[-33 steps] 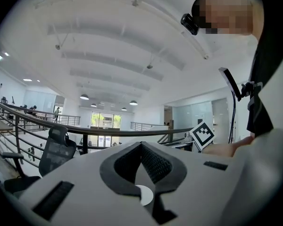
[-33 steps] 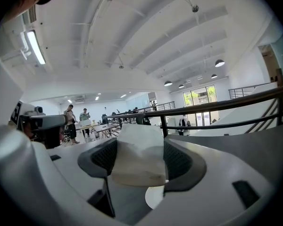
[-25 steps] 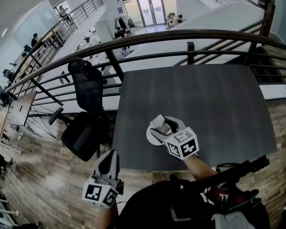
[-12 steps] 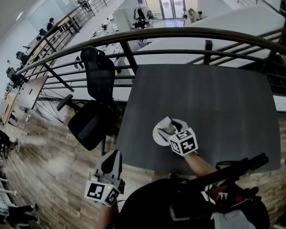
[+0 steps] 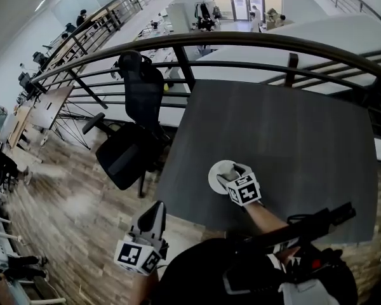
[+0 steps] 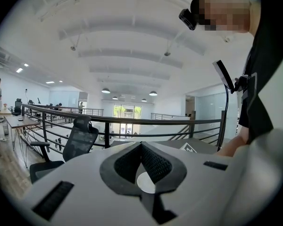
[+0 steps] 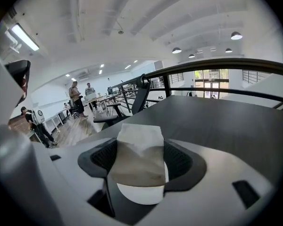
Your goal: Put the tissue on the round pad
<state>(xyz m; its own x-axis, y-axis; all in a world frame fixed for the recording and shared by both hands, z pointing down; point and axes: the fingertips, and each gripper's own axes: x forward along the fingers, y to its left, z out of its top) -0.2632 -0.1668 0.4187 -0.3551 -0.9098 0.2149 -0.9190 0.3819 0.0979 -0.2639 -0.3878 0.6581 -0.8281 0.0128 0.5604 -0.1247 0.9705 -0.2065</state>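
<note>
A dark grey tabletop (image 5: 292, 126) spreads beneath and ahead of the right fingers (image 7: 181, 163), ending at a curved dark railing (image 5: 254, 40). Left of the fingers, a black office chair (image 5: 124, 161) stands on wood-plank floor (image 5: 57, 221). Far beyond the fingers, past the railing, people (image 7: 75, 97) stand among desks (image 5: 47, 110).

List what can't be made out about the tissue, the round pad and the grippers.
- Whether the tissue touches the round pad: head view, the right gripper covers the contact.
- The pad in the right gripper view: hidden beneath the tissue and gripper body.
- The left gripper and its opening in the head view: too small.
</note>
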